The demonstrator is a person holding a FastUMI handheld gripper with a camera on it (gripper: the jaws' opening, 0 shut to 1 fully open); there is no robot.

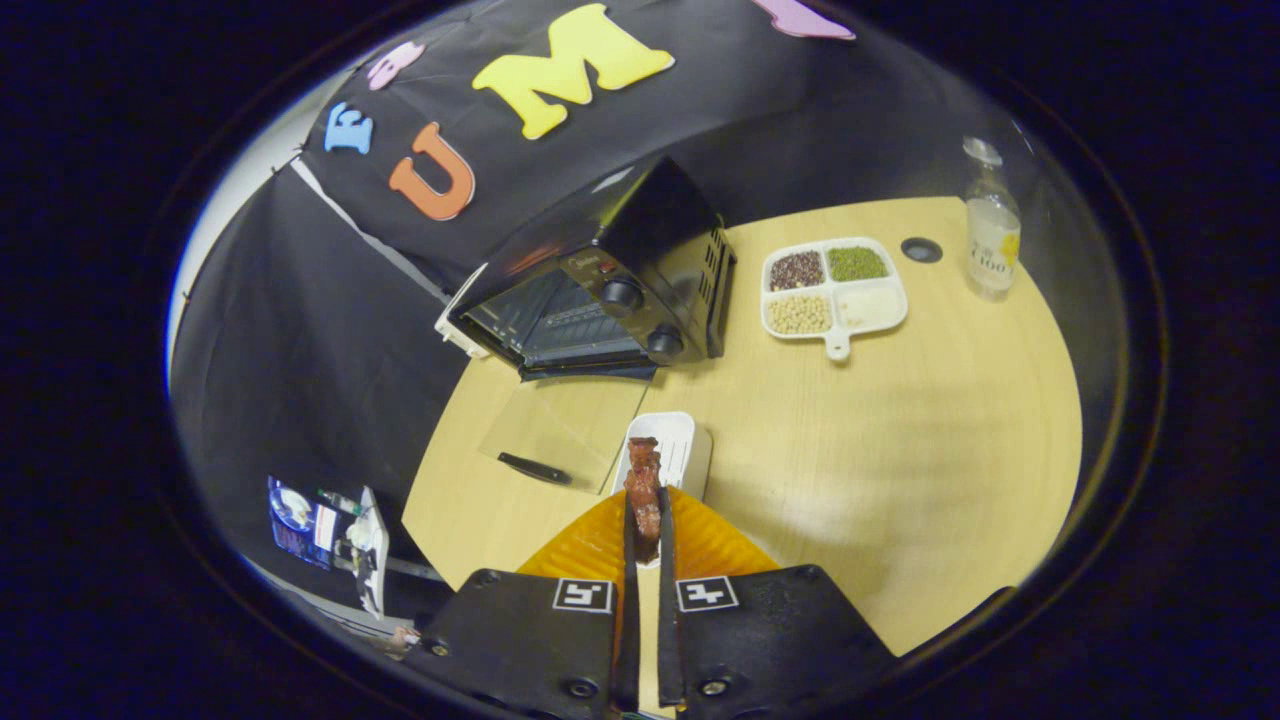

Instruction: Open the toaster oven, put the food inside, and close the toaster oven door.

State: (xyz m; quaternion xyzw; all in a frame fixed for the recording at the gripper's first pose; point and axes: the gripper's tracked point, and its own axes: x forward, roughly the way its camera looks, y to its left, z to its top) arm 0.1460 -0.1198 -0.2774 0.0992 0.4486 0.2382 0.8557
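Above the white dish (668,447) on the worktop (900,450), food (644,490) seemingly pinched between nearly closed hand-held gripper (646,535) fingers; best carried level and slow toward the open toaster oven (600,290), clearing its lowered door (560,425).

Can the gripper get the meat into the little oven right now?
Probably yes: the toaster oven door lies open flat, and the gripper, shut on the meat, has nothing between them.
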